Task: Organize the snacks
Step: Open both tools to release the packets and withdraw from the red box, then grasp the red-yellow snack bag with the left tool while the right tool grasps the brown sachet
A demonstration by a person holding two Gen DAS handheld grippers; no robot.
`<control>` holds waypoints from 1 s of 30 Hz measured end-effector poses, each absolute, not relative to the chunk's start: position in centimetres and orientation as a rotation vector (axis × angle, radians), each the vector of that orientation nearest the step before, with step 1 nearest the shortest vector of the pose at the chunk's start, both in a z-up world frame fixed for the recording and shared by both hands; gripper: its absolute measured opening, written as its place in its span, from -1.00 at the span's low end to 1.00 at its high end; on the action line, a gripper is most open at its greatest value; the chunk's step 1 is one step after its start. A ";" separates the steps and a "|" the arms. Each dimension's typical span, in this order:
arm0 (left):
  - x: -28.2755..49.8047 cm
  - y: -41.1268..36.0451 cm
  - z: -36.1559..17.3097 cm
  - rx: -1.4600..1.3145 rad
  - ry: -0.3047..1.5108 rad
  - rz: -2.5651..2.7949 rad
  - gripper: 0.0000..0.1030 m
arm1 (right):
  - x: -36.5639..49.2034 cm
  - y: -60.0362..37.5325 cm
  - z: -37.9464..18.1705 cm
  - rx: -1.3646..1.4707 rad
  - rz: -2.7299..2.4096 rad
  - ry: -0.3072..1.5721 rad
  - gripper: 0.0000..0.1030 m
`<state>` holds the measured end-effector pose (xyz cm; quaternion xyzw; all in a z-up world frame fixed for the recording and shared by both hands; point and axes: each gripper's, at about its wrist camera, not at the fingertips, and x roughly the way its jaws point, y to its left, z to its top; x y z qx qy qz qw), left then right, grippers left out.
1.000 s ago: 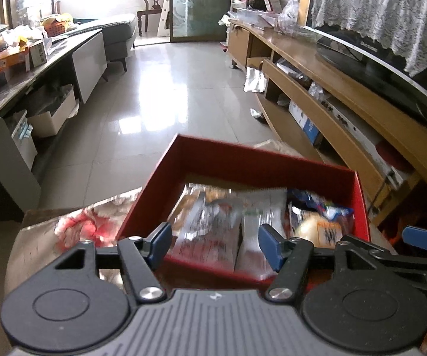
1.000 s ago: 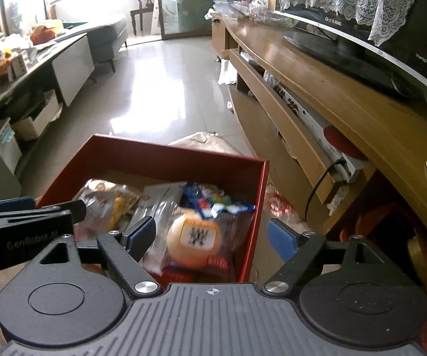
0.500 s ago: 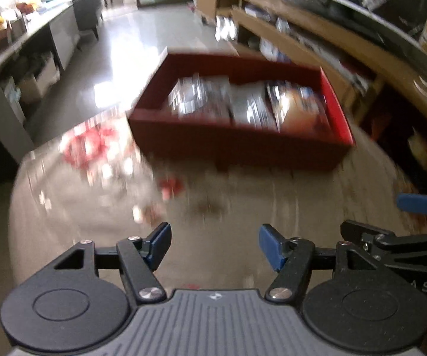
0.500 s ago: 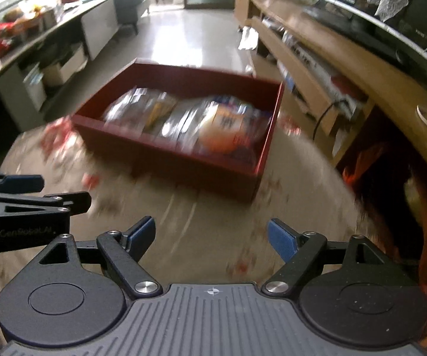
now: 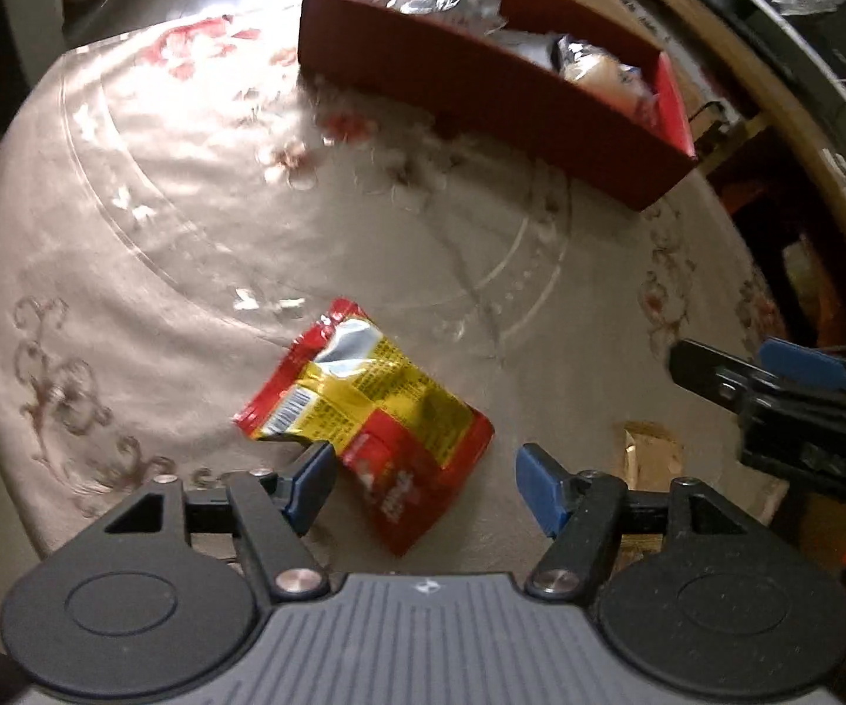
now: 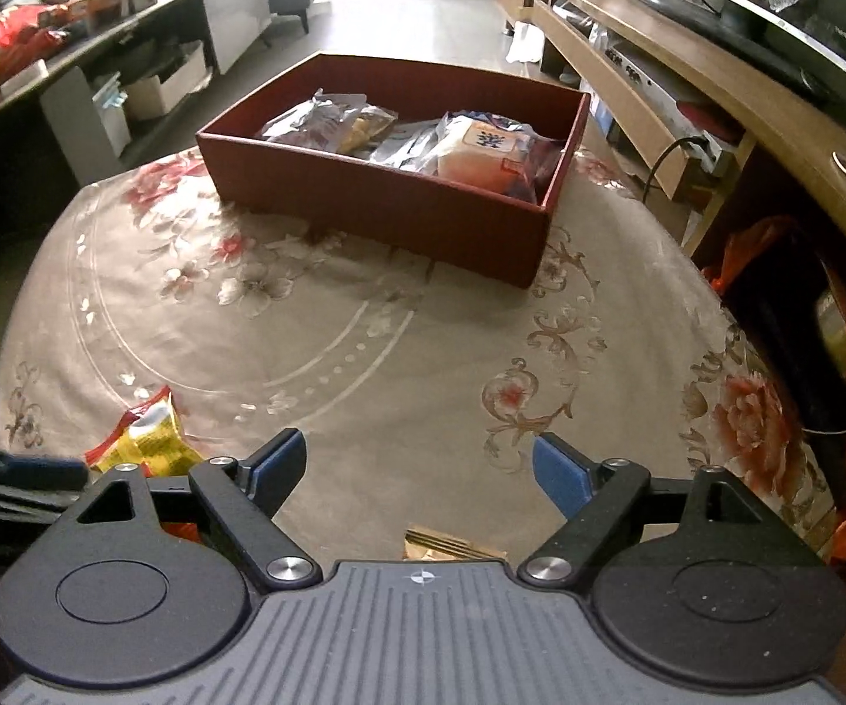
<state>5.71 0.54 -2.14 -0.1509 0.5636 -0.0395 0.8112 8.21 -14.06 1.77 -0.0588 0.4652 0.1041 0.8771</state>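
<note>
Hovering over the near edge of the tabletop point(image 6: 399, 352), 2 hand-held grippers point steeply down at its floral cloth. The left hand-held gripper point(image 5: 420, 479) has its 2 blue-tipped jaws apart and opening; they straddle the near corner of 1 red and yellow snack packet point(image 5: 364, 405) that lies flat on the cloth, and neither pad presses on it. The right hand-held gripper point(image 6: 420, 473) has its jaws wider apart and opening too, with only bare cloth between them. Just under its body, at the near rim, the edge of 1 golden-brown packet point(image 6: 452, 546) peeks out; the left wrist view shows the same packet beside the left gripper's right jaw, partly hidden. In the right wrist view the red and yellow packet sits off to the left, half covered by the left gripper.

Well beyond both, at the far side of the tabletop, stands 1 red box point(image 6: 382, 205), open-topped. Inside it lie several wrapped snacks point(image 6: 482, 147): at least 4 can be made out, among them 1 pale round bun in clear wrap with a label, and silvery packets to its left. The exact count is hidden by overlap.
</note>
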 end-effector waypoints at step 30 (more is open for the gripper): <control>10.3 -3.1 -3.3 -0.041 1.139 0.085 0.09 | 7.5 -17.6 1.8 -0.057 0.217 0.981 0.74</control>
